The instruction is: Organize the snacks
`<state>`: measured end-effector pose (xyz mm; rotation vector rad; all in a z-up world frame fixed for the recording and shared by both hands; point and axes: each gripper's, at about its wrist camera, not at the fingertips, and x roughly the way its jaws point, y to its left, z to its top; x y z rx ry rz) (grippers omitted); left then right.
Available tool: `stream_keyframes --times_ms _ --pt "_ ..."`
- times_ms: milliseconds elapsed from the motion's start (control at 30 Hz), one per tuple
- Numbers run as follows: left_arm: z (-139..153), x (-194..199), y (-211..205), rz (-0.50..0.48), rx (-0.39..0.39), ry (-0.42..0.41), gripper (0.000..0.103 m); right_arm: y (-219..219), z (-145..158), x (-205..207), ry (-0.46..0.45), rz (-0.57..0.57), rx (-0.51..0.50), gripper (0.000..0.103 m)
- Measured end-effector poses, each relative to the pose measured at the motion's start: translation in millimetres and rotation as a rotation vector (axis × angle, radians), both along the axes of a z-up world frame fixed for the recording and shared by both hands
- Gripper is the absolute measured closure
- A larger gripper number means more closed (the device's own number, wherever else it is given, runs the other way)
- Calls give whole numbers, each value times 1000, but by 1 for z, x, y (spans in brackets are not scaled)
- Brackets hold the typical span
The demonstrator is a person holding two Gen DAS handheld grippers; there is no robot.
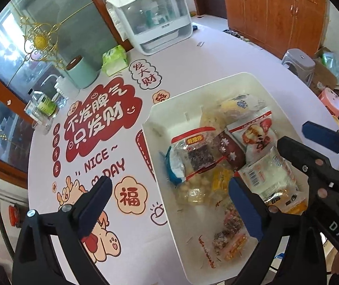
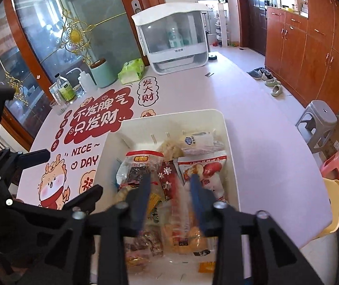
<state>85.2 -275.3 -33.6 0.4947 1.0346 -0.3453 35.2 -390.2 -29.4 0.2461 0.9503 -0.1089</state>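
White bin (image 1: 217, 83), on the table (image 1: 193, 47) at about four o'clock of the left wrist view, holding mixed snack packets: red-topped packet (image 1: 193, 152) at its centre, apple-print packet (image 1: 257, 135) at two o'clock of that, dark snowflake wrapper (image 1: 228, 152) between them. Left gripper (image 1: 169, 204): jaws spread wide, straddling the bin's near-left wall, nothing gripped. Right gripper (image 2: 169, 187): jaws parted over the packets (blurred), pads pressing on nothing. Tissue pack (image 1: 113, 59) and mint canister (image 1: 81, 71) at eleven o'clock.
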Motion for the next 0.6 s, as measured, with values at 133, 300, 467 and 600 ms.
stream_keyframes --times_ms 133,300,467,600 --pt "-3 -2 3 14 11 6 5 -1 -3 0 8 2 3 55" --pt "-5 -6 7 33 22 11 5 0 -5 -2 15 11 11 55" --pt "-6 -12 15 56 26 13 5 4 -5 -5 16 24 24 55" --pt "-10 -19 25 84 26 18 5 10 -7 -7 22 39 31 55"
